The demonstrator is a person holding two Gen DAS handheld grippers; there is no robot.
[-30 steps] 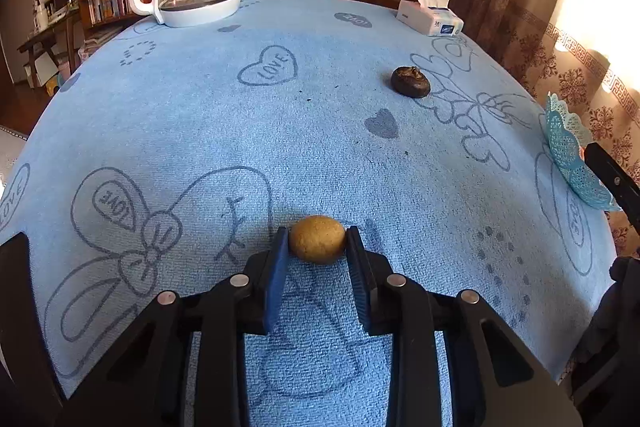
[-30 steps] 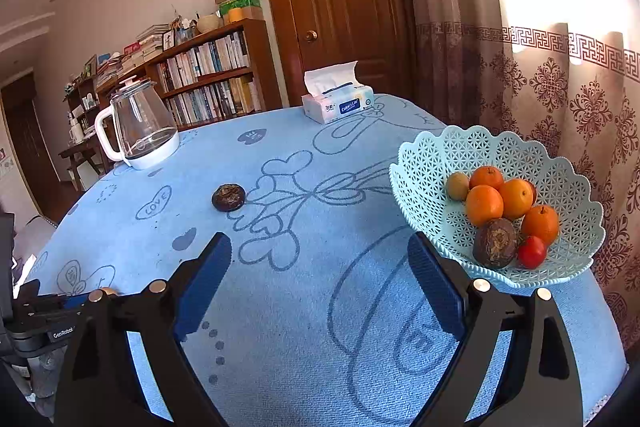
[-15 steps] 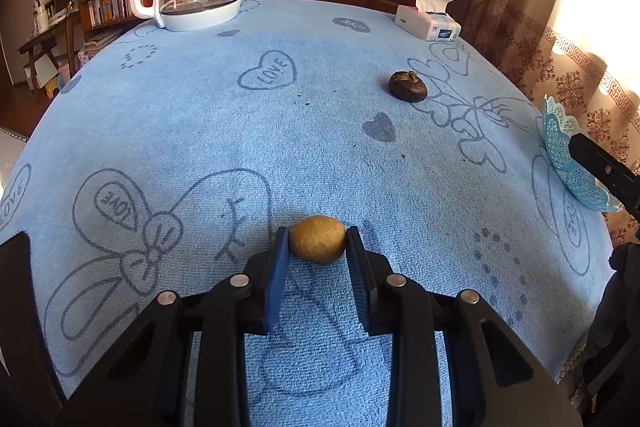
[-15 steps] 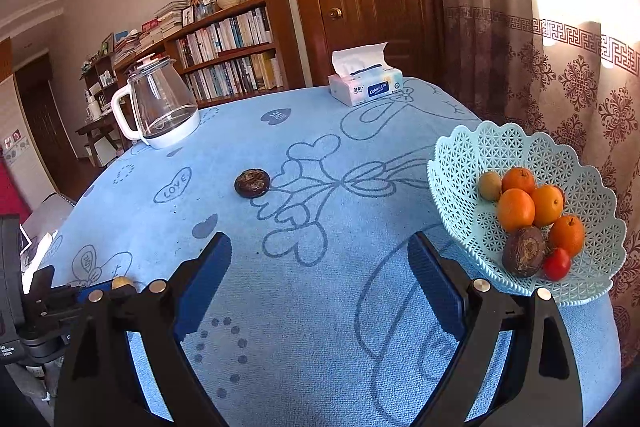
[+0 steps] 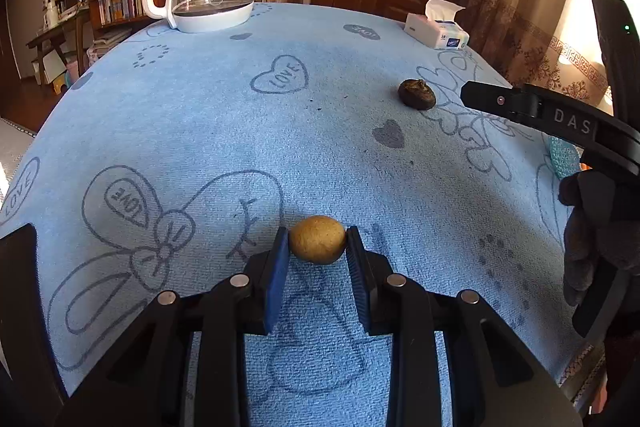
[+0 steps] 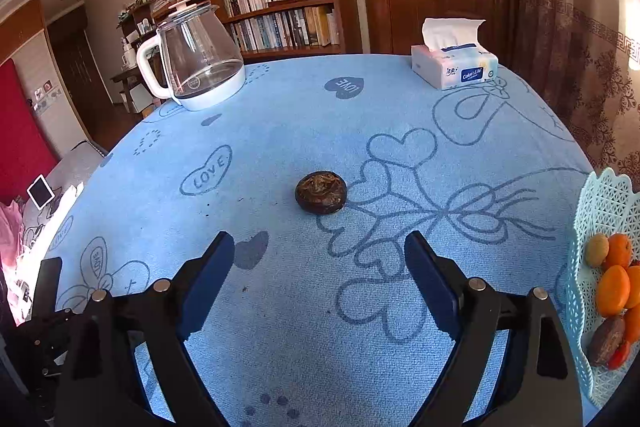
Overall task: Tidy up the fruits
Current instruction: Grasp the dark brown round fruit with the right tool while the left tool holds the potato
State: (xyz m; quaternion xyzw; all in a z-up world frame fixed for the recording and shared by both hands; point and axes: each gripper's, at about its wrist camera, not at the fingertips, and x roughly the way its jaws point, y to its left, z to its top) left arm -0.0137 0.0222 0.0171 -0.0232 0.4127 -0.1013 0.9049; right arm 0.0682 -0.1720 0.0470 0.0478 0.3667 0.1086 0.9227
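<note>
Left gripper (image 5: pixel 318 249) clamps the small yellow fruit (image 5: pixel 317 239) on the cloth. Right gripper (image 6: pixel 318 263) – jaws closing, nothing between them – faces the dark fruit (image 6: pixel 321 192) just ahead; next it must straddle it, then carry it to the basket (image 6: pixel 600 207) at its right.

Left gripper (image 5: pixel 317 245) angled down toward the surface (image 5: pixel 240 131), pads clamped either side of the small brown fruit (image 5: pixel 317 245). Right gripper (image 6: pixel 320 271) angled down, jaws wide but closing, nothing between them.
</note>
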